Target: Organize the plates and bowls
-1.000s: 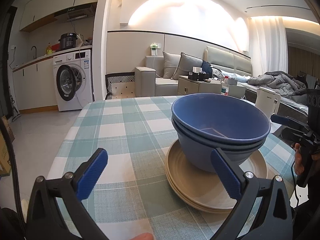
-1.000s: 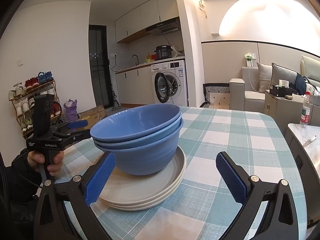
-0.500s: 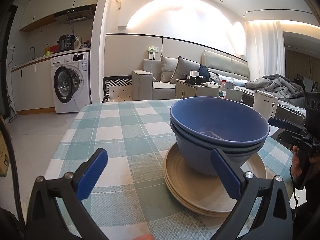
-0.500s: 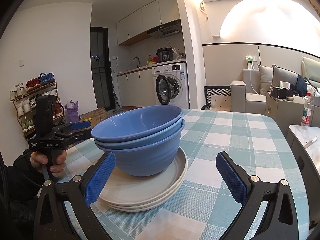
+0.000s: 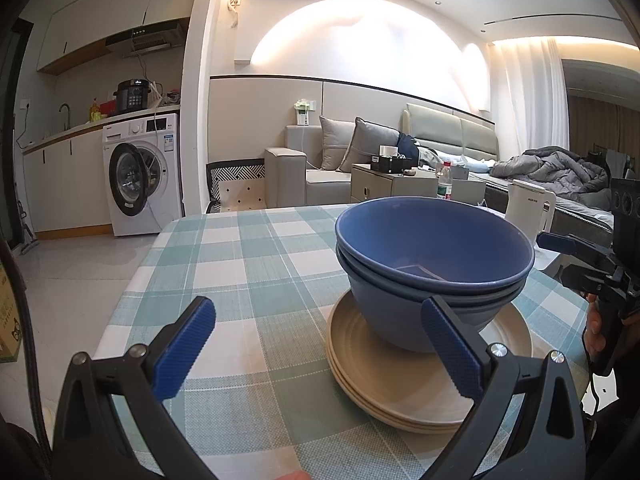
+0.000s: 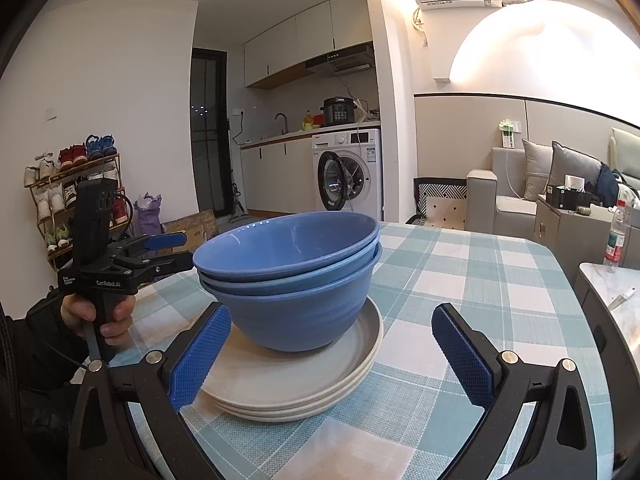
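room: checked-cloth counter (image 5: 248,264) mostly bare round your stack
stack: three nested blue bowls (image 6: 296,280) on beige plates (image 6: 304,384)
tools: your left tool (image 5: 320,344) and right tool (image 6: 332,356) both gape, empty

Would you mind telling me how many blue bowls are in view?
3. The bowls are nested in one stack, which sits on the plates on the table; another inside could be hidden.

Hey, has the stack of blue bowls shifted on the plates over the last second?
No. The blue bowls sit at the same spot on the beige plates, toward the far side, as before. Only the cameras drifted slightly; both grippers are open and touch nothing.
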{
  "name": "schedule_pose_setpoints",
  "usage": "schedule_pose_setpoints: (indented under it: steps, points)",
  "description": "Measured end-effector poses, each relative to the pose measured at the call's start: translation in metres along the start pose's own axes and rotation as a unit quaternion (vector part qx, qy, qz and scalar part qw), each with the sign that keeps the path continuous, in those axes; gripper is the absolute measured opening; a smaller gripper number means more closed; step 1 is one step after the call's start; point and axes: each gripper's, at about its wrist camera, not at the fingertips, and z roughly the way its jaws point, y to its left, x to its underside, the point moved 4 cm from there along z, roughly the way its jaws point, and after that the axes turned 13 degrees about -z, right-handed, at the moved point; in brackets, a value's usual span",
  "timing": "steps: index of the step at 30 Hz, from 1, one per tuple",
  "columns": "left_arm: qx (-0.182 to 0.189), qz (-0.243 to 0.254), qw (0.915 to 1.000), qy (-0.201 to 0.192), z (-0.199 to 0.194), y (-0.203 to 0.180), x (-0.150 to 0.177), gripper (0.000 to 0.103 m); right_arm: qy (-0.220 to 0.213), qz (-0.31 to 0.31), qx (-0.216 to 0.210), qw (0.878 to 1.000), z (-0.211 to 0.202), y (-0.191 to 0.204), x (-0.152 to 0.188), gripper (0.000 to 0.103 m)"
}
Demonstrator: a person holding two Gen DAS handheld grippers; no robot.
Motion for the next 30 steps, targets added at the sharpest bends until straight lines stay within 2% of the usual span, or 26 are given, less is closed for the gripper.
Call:
schedule_pose_setpoints:
  steps: [30]
  points:
    - [0.001,0.000,1.0000,0.000,-0.0011,-0.0005,-0.0007,0.103,0.000,0.000,0.000,1.000,-0.0006,0.0004,0.0002,0.102]
